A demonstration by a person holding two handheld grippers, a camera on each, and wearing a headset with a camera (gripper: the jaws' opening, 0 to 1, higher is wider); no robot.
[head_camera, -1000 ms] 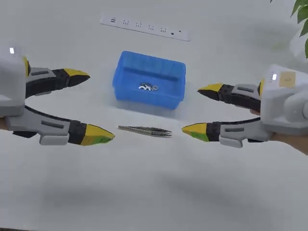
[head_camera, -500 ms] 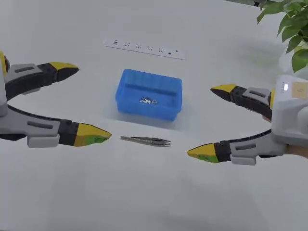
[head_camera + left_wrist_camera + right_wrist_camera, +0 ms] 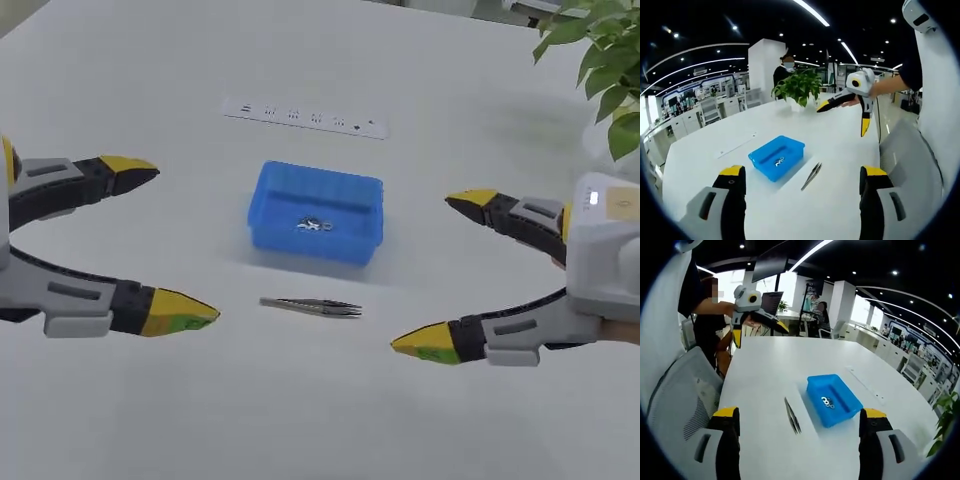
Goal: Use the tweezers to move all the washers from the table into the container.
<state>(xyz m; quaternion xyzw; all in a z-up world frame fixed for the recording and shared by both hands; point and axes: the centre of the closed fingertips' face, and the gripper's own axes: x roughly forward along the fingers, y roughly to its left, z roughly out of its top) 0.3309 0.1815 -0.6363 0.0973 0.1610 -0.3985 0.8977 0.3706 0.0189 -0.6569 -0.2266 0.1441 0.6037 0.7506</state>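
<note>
Washers (image 3: 313,225) sat in the container (image 3: 300,245), ahead of both jaw pairs; table (image 3: 300,410) seemingly bare of strays; tweezers (image 3: 310,306) lay unheld between left gripper (image 3: 185,243) and right gripper (image 3: 422,272), both spread wide, empty; task looked done.

A white power strip (image 3: 305,117) lies flat in the upper middle of the head view, with green plant leaves (image 3: 605,60) in its upper right corner. A grey mesh chair (image 3: 680,400) occupies the left of the right gripper view.
</note>
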